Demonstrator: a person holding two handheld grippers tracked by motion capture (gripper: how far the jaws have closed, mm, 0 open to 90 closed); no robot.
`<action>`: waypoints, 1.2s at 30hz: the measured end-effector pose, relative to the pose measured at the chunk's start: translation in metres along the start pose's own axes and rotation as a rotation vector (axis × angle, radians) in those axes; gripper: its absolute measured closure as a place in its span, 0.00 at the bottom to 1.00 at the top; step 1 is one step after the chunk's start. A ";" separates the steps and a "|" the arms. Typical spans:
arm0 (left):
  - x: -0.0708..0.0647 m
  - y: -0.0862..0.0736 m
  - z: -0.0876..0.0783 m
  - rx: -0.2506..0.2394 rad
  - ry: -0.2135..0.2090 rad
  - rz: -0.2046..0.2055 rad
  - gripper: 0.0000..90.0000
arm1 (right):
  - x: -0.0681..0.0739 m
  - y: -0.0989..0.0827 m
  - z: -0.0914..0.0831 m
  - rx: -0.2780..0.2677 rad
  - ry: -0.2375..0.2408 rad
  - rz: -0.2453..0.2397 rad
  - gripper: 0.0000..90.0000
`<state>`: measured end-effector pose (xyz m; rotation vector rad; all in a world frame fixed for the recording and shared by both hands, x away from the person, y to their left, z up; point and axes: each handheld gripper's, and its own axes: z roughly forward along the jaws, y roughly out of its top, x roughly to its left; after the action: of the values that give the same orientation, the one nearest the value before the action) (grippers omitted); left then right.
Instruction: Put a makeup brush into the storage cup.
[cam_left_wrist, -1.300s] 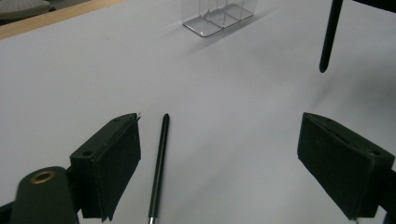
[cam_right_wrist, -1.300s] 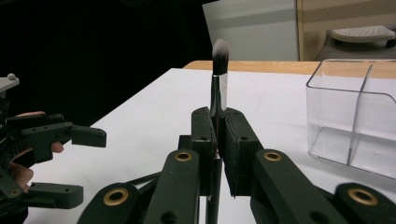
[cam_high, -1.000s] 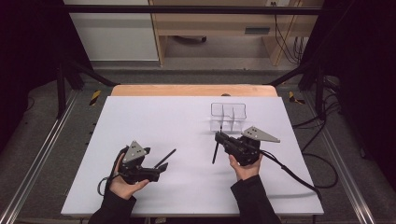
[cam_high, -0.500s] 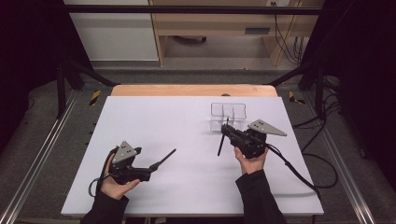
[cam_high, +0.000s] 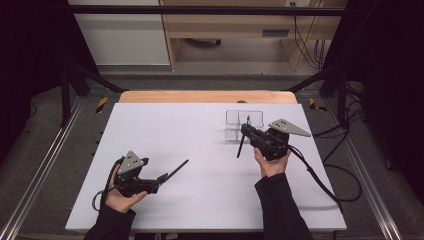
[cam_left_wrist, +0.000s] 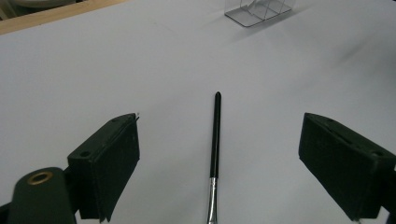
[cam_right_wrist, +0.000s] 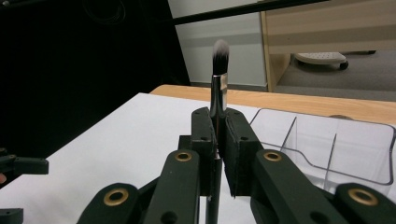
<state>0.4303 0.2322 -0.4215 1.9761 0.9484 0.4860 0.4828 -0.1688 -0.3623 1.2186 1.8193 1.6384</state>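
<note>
Makeup brushes, two on the white table (cam_high: 200, 130), with sorting into the clear organizer (cam_high: 243, 117) as the work in hand. At about 8 o'clock from the table's centre in the high view, the left gripper (cam_high: 161, 177) sits low, its jaws spread wide and pressing on nothing. A black-handled brush (cam_left_wrist: 215, 135) lies between them, apart from both pads. Its handle tip points away toward 2 o'clock and its silver ferrule is nearest the camera. It appears to rest on the table, though I cannot tell whether anything bears it at the near end. At about 2 o'clock from centre, the right gripper (cam_right_wrist: 218, 114) is clamped tight on the grey-tipped brush (cam_right_wrist: 218, 88). That brush stands nearly upright, bristles at 12 o'clock above the pads and handle hanging toward 6 o'clock below them. The organizer stands at 1 o'clock from centre, just beyond this gripper. In the right gripper view its open compartments lie at 3 o'clock of the held brush, and I see nothing in them. Judgement: the step in hand is carrying the grey-tipped brush to the organizer, so the task is at an early stage, with neither brush stowed yet. The next move calls for bringing the handle end over one compartment, keeping the brush near vertical so it clears the thin dividers, lowering it, then easing the grip apart. The left jaws then need to close squarely on the black handle.
</note>
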 end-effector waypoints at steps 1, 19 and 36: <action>0.000 0.000 0.000 0.000 0.001 0.001 0.13 | 0.000 0.001 0.001 -0.001 -0.005 -0.005 0.93; 0.000 0.001 0.004 0.009 -0.001 0.007 0.13 | -0.011 0.022 0.018 -0.014 -0.070 -0.027 0.93; -0.001 0.002 0.007 0.019 -0.005 0.015 0.13 | -0.021 0.039 0.027 -0.040 -0.120 -0.037 0.93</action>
<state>0.4348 0.2266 -0.4234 2.0018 0.9386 0.4827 0.5282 -0.1722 -0.3366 1.2310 1.7176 1.5403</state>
